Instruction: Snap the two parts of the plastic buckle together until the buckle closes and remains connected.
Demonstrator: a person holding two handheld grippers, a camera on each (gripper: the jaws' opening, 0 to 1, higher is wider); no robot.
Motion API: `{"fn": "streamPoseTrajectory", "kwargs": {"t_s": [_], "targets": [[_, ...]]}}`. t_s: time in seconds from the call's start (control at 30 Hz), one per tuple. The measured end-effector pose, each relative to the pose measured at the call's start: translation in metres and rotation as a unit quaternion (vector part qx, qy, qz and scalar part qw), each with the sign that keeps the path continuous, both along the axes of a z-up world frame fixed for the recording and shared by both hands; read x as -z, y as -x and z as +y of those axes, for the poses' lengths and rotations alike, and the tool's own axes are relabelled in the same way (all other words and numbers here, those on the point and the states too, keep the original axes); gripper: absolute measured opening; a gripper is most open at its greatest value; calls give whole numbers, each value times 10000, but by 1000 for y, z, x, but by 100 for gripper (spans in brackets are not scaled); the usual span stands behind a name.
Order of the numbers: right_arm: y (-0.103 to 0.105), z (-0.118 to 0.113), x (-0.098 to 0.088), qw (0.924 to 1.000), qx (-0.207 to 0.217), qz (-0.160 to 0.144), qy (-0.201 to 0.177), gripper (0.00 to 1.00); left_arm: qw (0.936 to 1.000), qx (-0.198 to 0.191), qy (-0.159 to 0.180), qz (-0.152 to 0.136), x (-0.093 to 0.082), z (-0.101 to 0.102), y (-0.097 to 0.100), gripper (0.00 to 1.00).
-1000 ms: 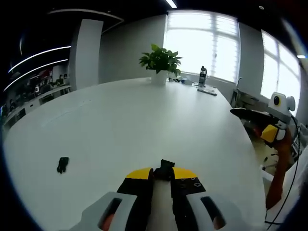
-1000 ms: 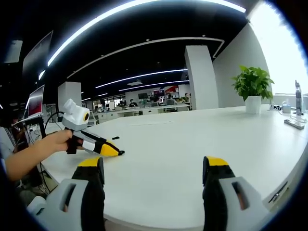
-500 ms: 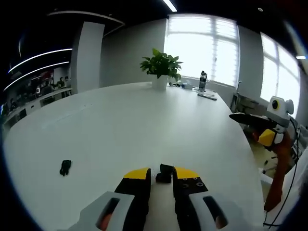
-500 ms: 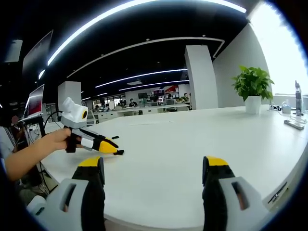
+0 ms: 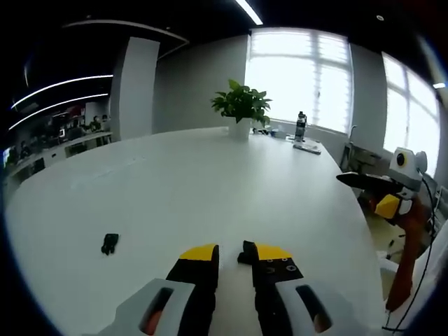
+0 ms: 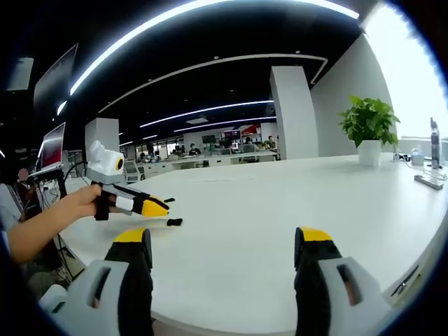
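Now the left hand-held gripper (image 5: 232, 254) has parted and lifted off the buckle piece (image 5: 246, 253); right hand-held gripper (image 6: 222, 239) apart.

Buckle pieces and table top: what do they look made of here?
Buckle piece by the left gripper and the far buckle piece: matte black, probably plastic, too small to confirm. Table: smooth white top with a soft sheen from window light, likely laminate or painted board.

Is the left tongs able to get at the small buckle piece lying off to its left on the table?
Probably yes: the buckle piece lies alone on bare white table, nothing between it and the open left tongs.
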State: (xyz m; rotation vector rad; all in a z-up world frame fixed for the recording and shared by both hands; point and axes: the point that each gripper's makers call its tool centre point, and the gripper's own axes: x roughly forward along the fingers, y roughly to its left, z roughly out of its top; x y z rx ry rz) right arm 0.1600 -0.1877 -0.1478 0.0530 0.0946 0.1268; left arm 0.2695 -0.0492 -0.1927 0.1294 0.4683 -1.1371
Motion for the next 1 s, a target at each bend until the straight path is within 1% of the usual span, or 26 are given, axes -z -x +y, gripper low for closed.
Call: {"fn": "streamPoseTrajectory", "kwargs": {"t_s": [0.2,0.43,0.67,0.8,0.83,1.0], "targets": [[-2,6,1,10000,-88,15,14,84,9998,-178,77,21,2,7,-8,18],[-3,11,0,9999,-139,26,57,84,9989,-439,81,-107,1,15,-20,19],[-5,15,0,9997,-223,11,48,84,9972,-696,224,-156,-3,25,-32,19],[-11,18,5,9996,-289,53,42,84,9961,-835,220,-200,-2,29,-38,19],[-12,18,6,9995,-300,76,37,84,9957,-875,244,-199,-3,30,-44,19],[-17,22,12,9991,-401,155,46,84,9935,-1068,306,-251,-6,34,-59,19]]}}
